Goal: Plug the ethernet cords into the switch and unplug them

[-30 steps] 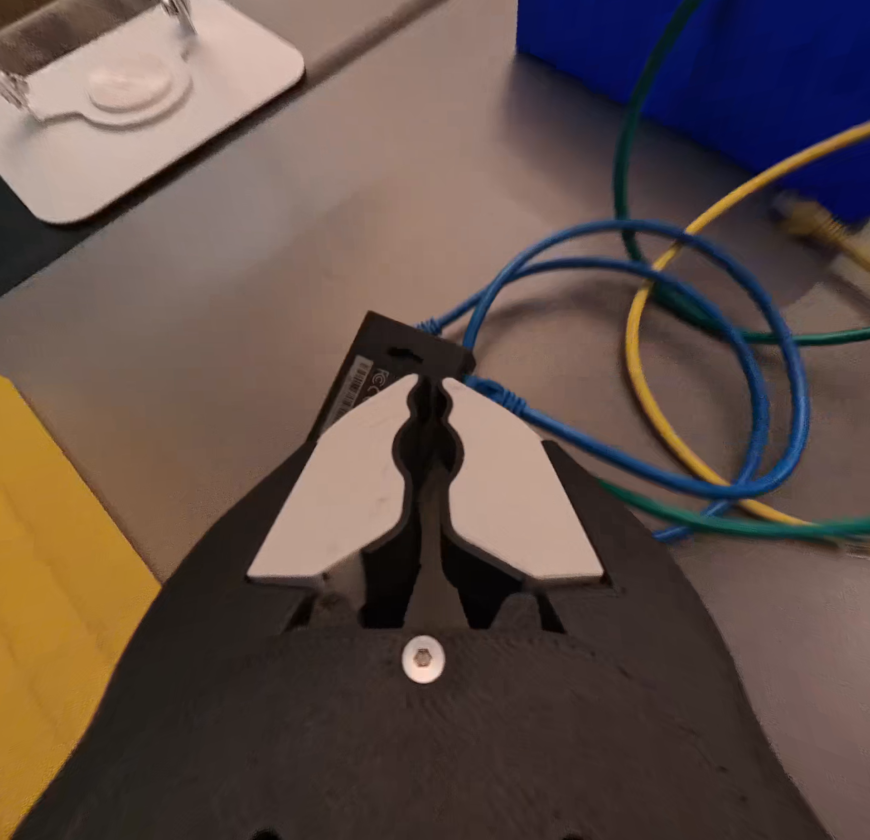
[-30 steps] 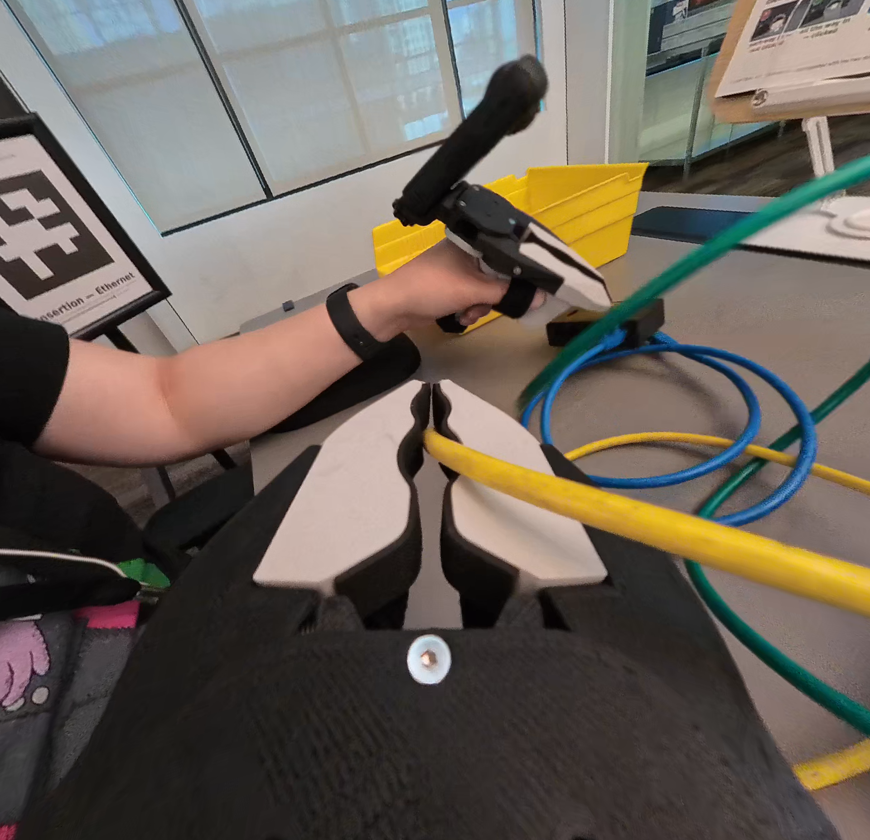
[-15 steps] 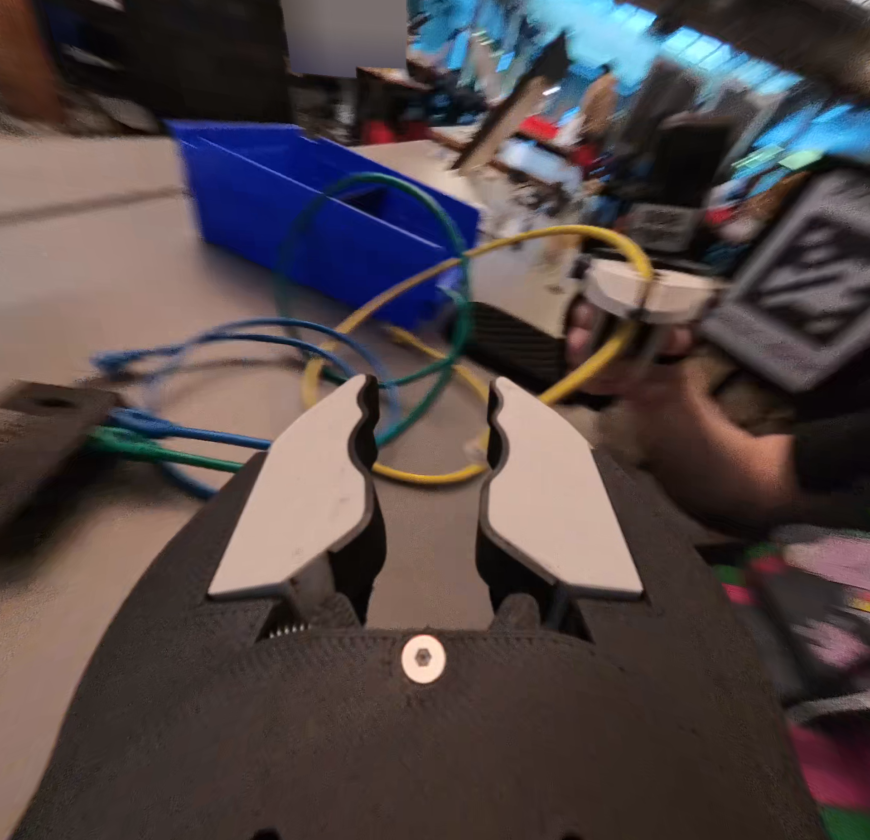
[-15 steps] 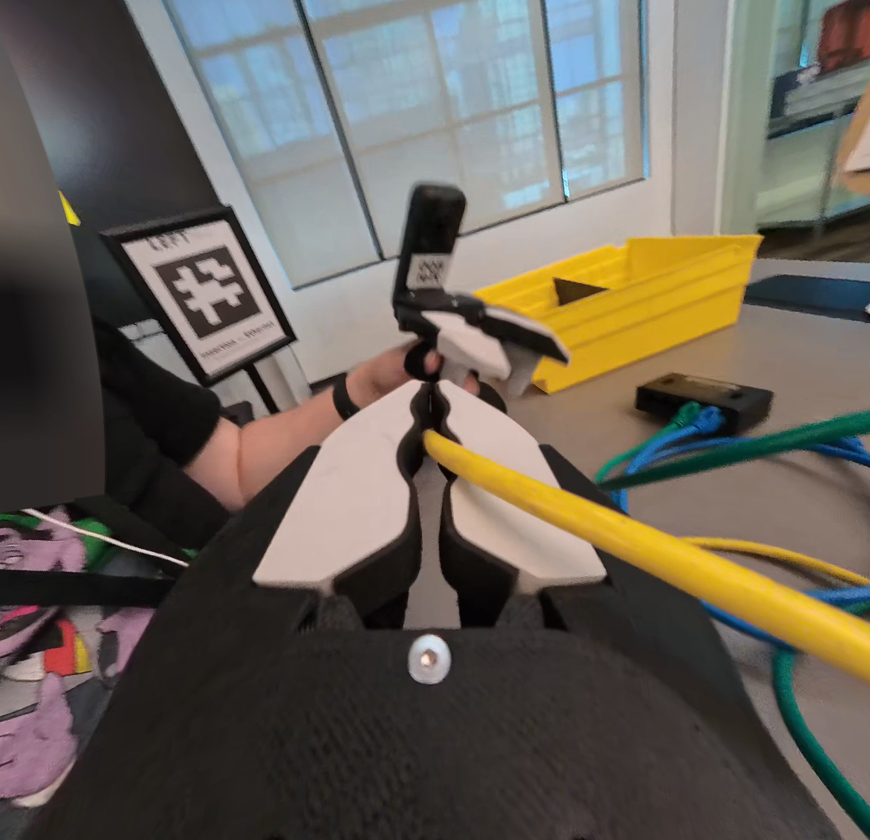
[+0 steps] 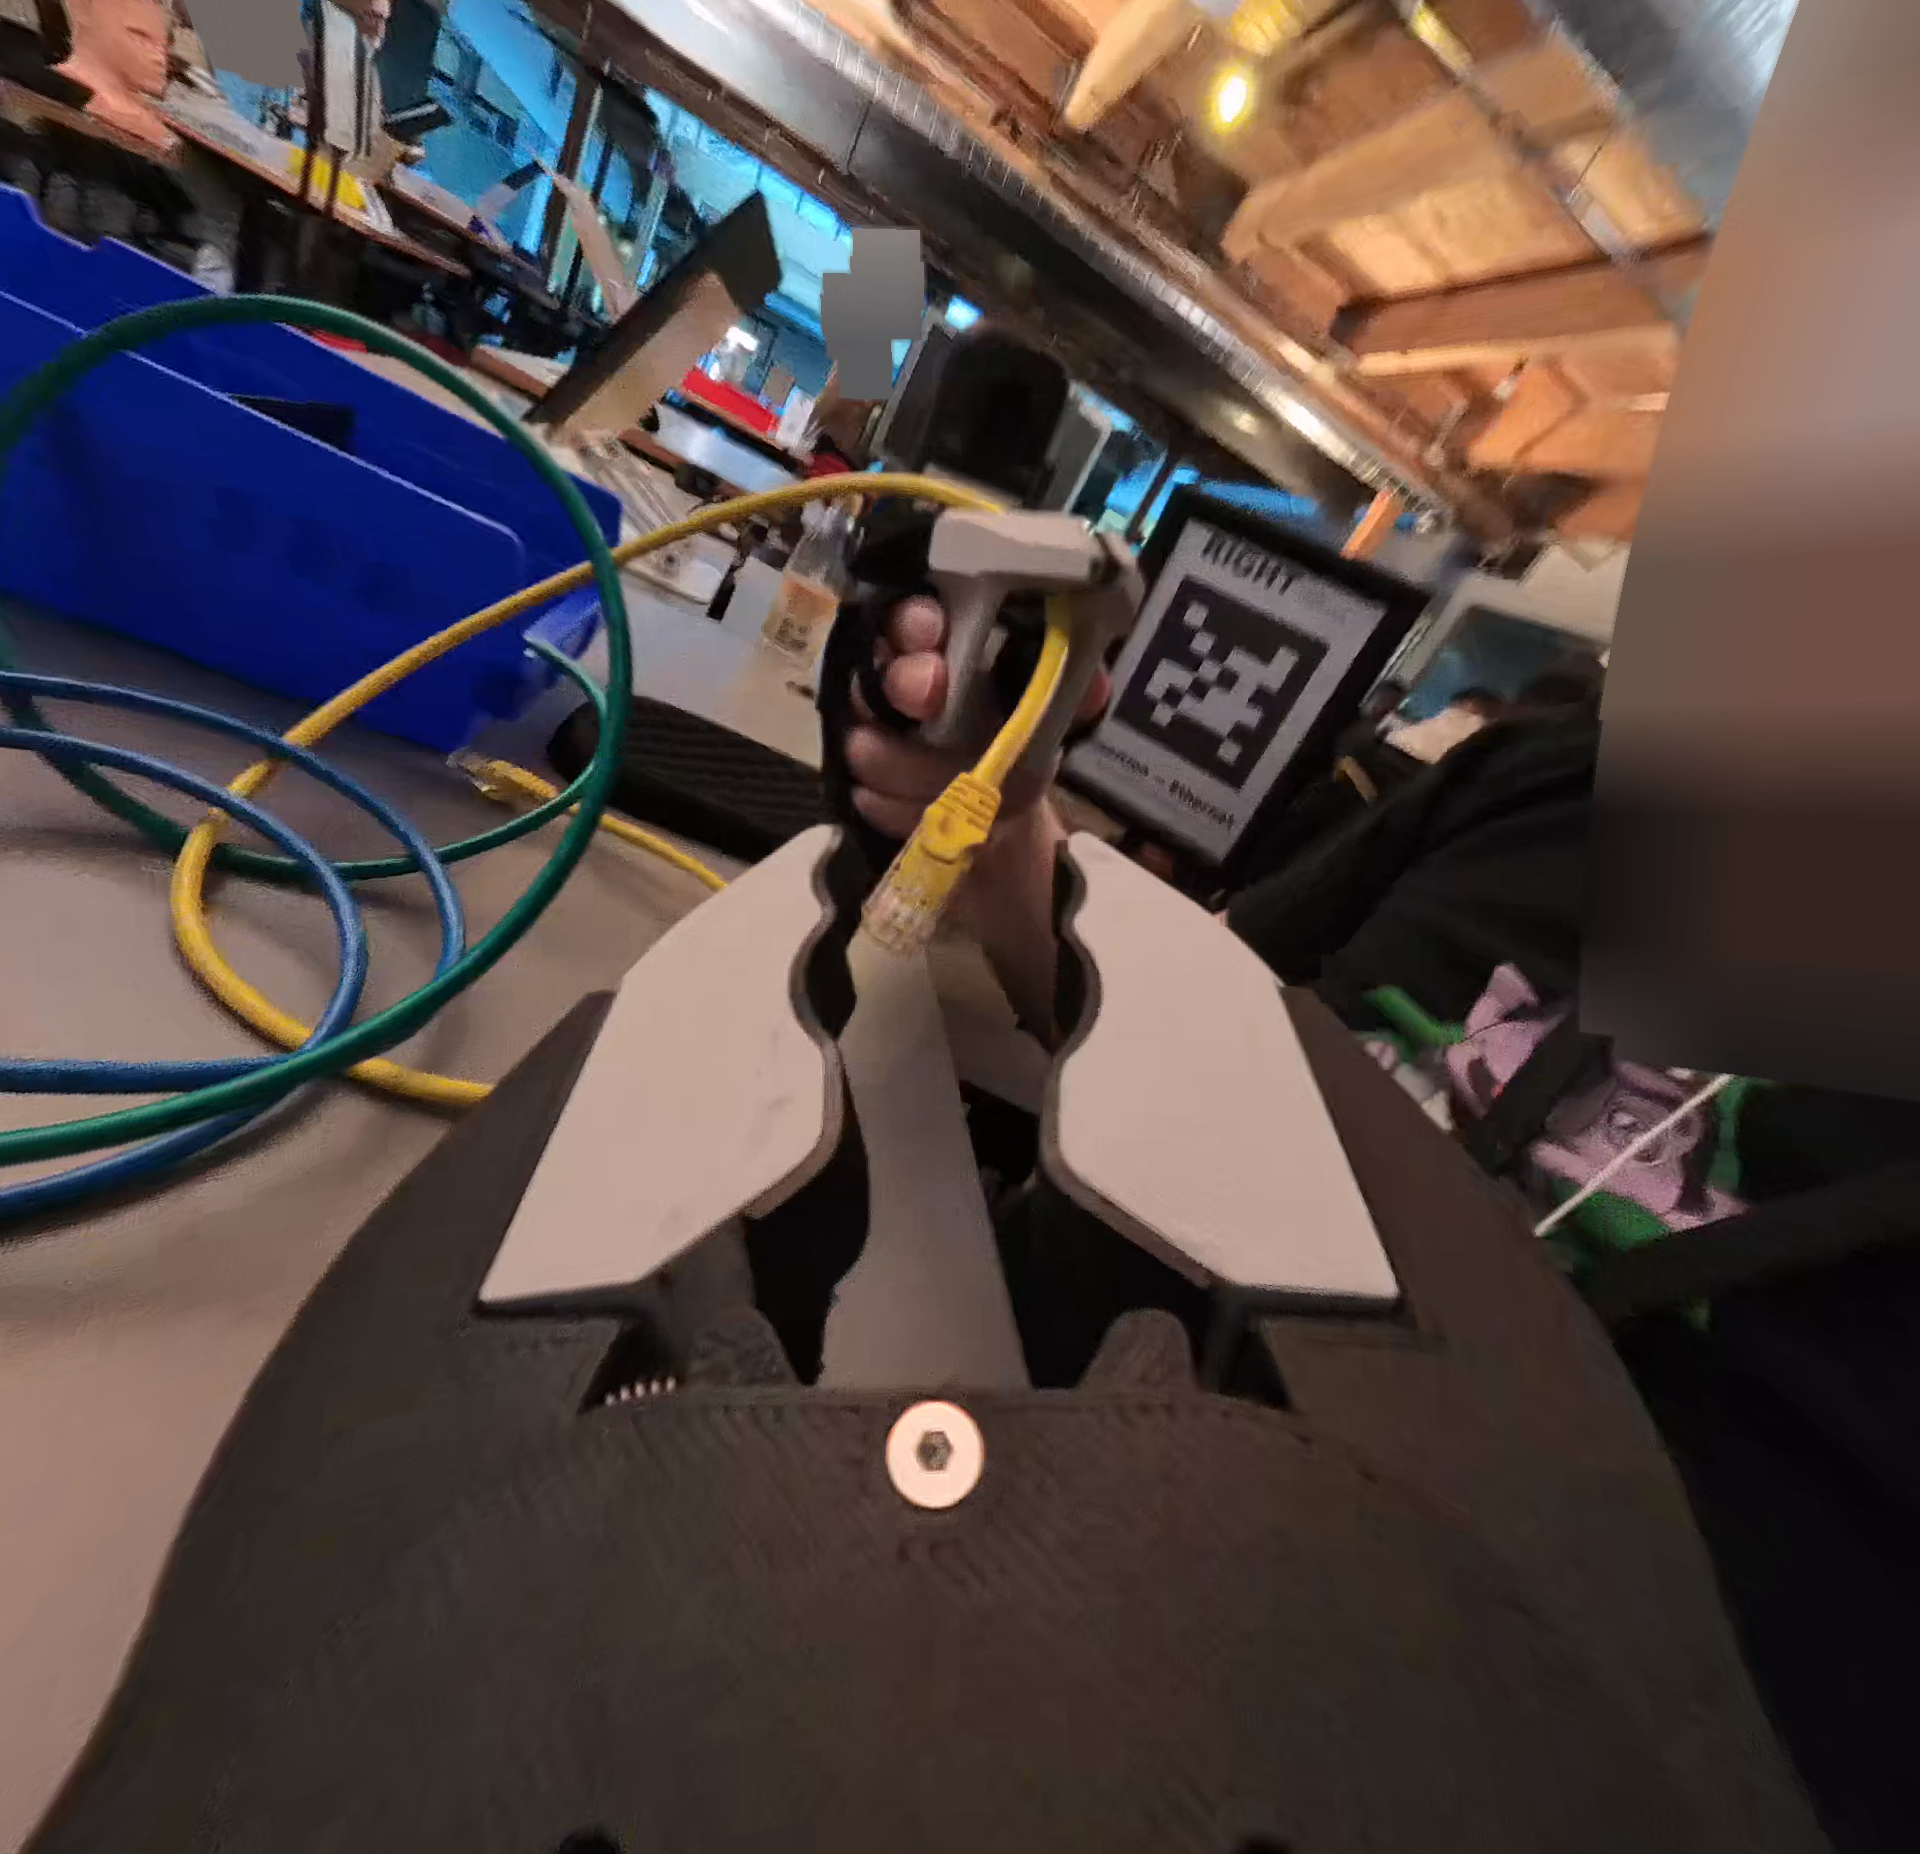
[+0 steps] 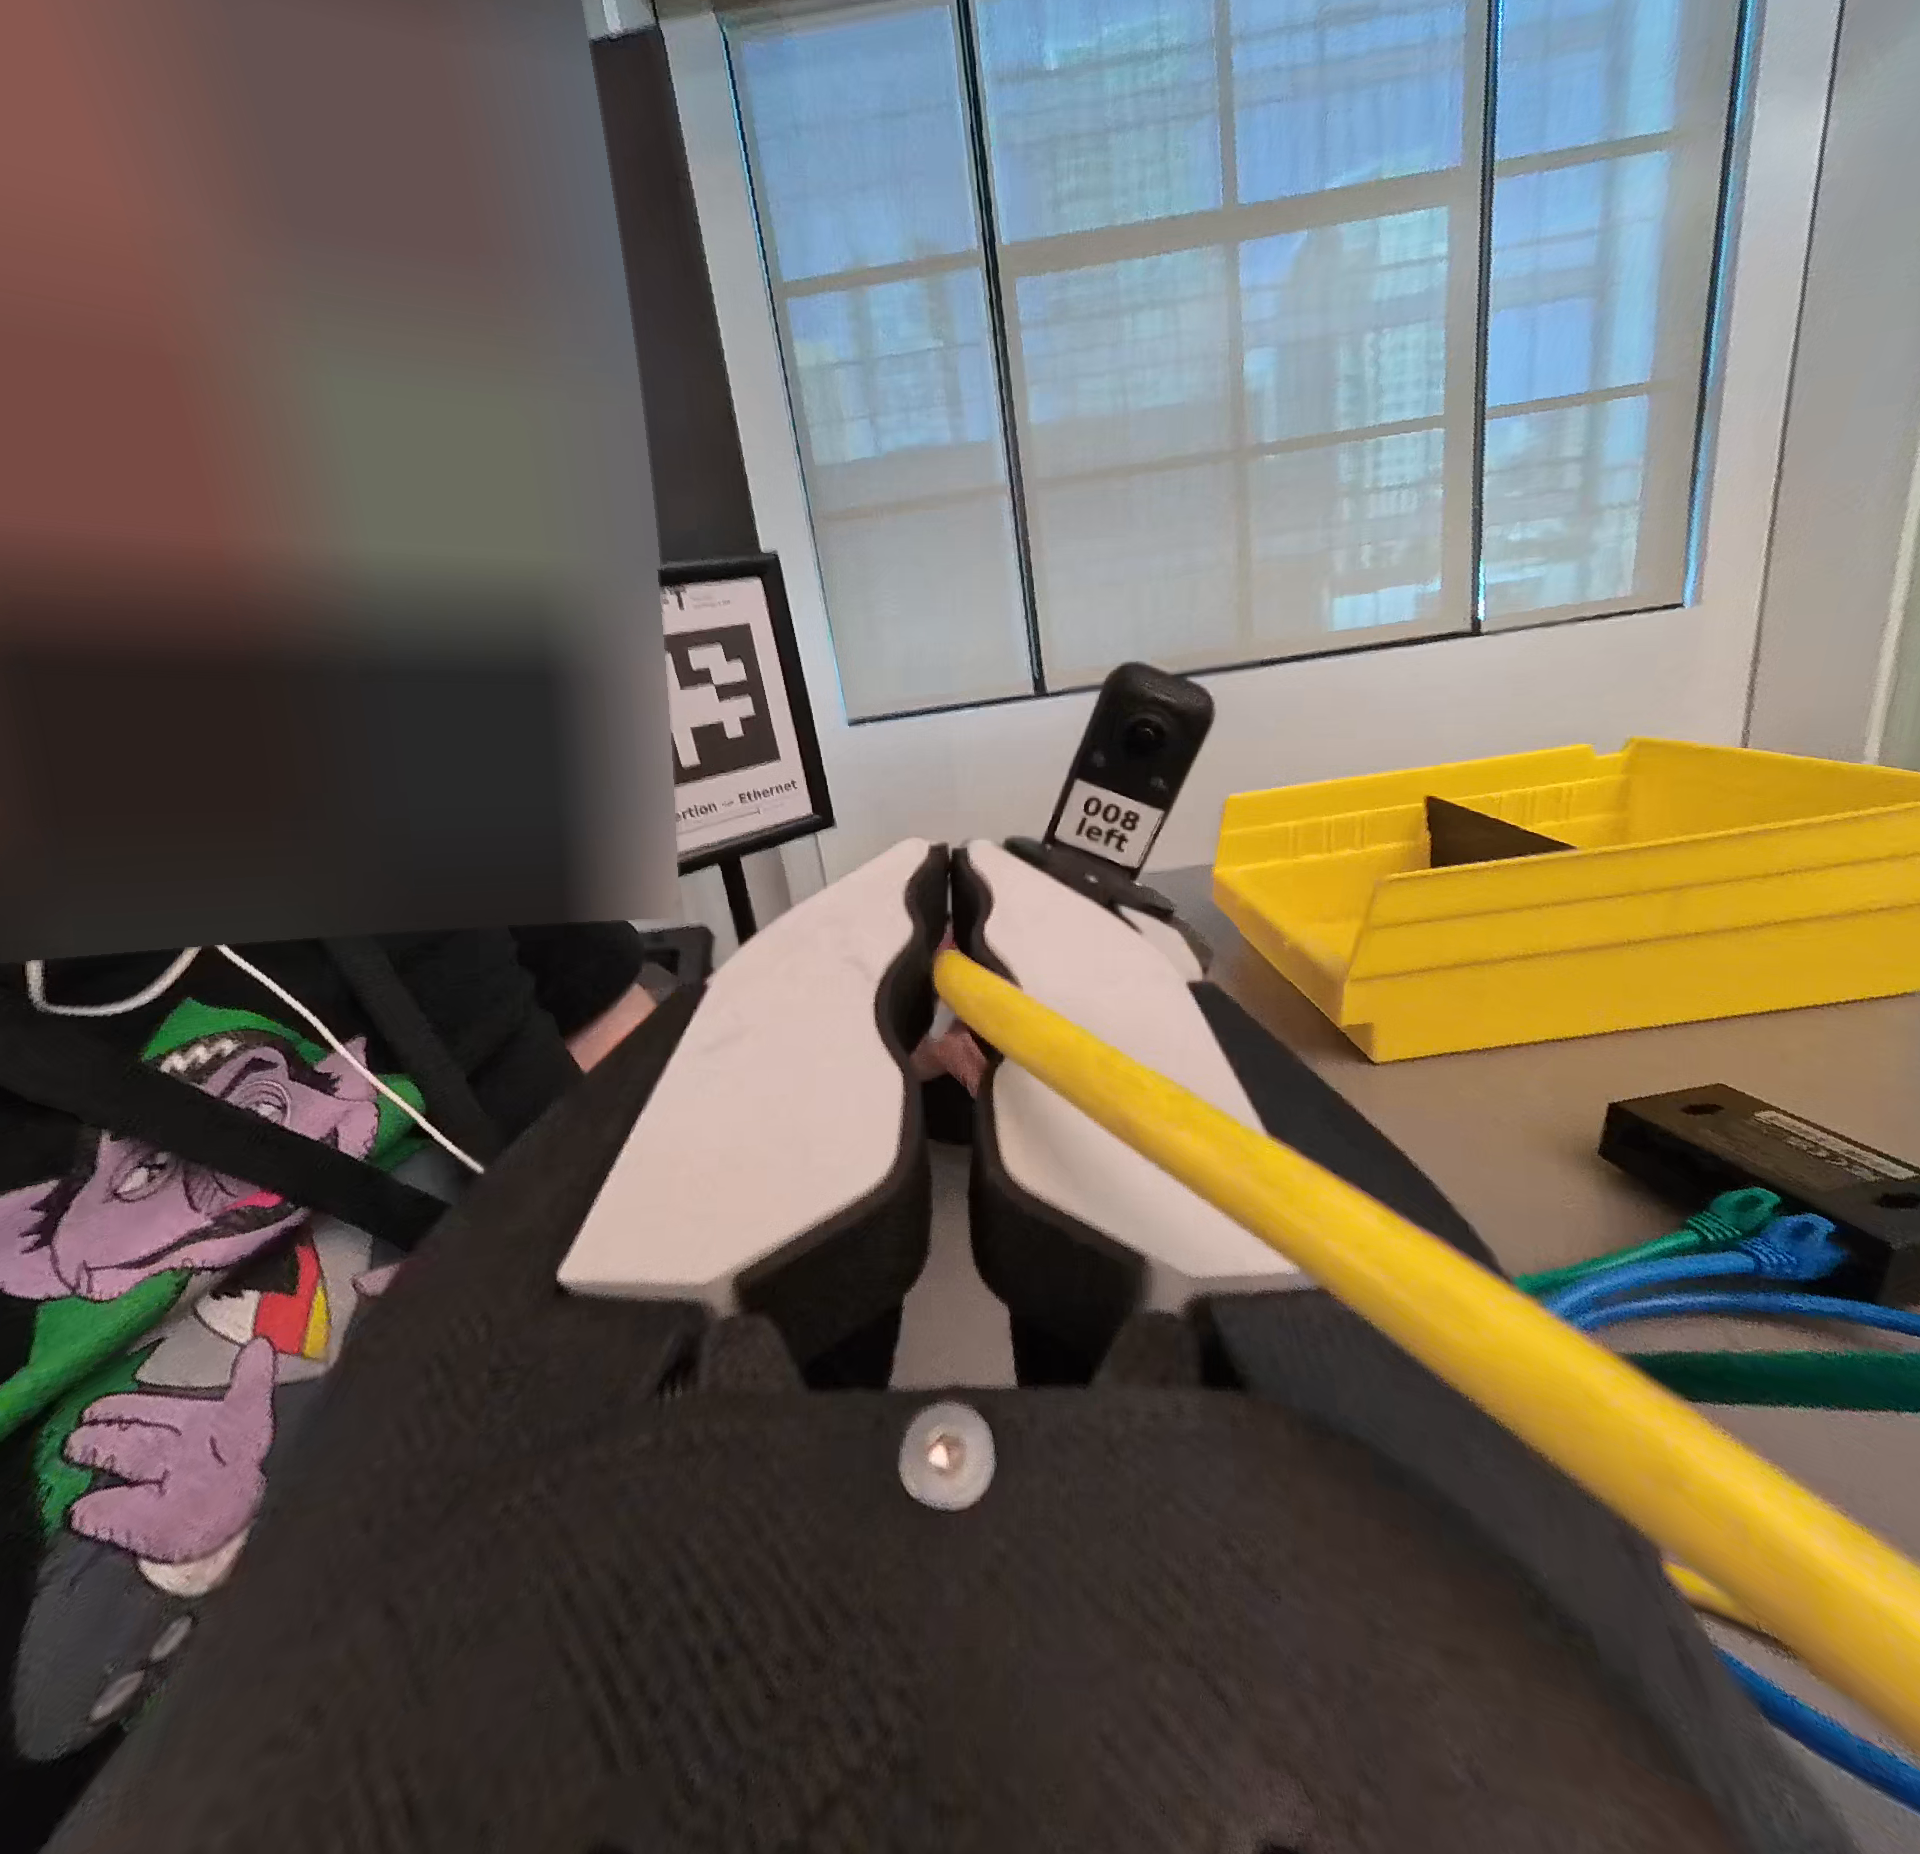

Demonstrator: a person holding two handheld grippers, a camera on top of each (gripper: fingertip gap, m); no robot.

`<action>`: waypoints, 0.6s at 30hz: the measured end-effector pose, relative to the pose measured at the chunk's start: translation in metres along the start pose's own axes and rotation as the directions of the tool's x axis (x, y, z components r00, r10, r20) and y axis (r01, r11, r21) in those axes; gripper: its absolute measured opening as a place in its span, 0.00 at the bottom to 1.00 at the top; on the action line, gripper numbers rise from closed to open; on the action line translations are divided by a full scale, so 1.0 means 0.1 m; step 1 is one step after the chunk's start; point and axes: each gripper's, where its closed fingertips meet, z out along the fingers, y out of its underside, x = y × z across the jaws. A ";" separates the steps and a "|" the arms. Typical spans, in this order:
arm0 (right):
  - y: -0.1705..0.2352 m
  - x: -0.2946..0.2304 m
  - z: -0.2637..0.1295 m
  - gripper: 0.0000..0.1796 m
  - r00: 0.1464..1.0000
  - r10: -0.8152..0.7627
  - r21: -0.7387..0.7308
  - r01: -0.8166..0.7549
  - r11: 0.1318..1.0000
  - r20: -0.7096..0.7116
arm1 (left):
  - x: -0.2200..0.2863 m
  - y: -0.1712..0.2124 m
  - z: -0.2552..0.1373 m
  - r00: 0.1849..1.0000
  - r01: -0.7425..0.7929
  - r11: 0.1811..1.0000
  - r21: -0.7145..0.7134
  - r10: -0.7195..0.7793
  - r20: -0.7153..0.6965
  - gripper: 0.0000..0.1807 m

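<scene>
The yellow cord (image 6: 1351, 1222) is not plugged yet: the right tongs (image 6: 951, 859) are pinching it closed, its plug (image 5: 914, 885) hanging between the parted, empty left tongs (image 5: 940, 848). Green and blue plugs are sitting in the switch (image 6: 1766, 1176) on the desk (image 6: 1455, 1108), far right.

The left gripper (image 5: 951, 874) has let go of the black switch (image 6: 1766, 1176) and swung away from it, and now its fingers are spread apart. It now faces the right gripper (image 6: 951, 859), and the yellow plug (image 5: 920, 874) has come just between its tips.
</scene>
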 end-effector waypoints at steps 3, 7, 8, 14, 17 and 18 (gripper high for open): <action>0.00 0.01 -0.01 0.01 0.999 0.035 0.007 -0.035 0.999 0.022 | -0.08 0.03 0.00 0.997 -0.042 0.999 -0.025 0.044 0.068 0.13; -0.02 0.06 -0.06 0.01 0.998 0.063 0.029 -0.064 0.998 0.027 | -0.05 -0.02 0.00 0.988 -0.119 0.992 -0.035 0.122 0.095 0.09; 0.00 0.06 -0.07 0.01 0.997 0.064 0.030 -0.065 0.997 0.036 | -0.04 -0.03 0.00 0.980 -0.160 0.986 -0.050 0.165 0.116 0.09; 0.47 0.20 0.18 0.16 0.997 -0.040 -0.209 0.025 0.978 -0.068 | -0.04 -0.03 0.06 0.920 -0.290 0.924 -0.249 0.341 0.192 0.07; 0.55 0.27 0.27 0.12 0.993 -0.072 -0.270 0.044 0.962 -0.093 | -0.03 -0.04 0.06 0.914 -0.302 0.916 -0.264 0.357 0.193 0.07; 0.55 0.29 0.28 0.11 0.992 -0.075 -0.274 0.046 0.961 -0.096 | -0.03 -0.04 0.05 0.914 -0.299 0.916 -0.269 0.355 0.194 0.07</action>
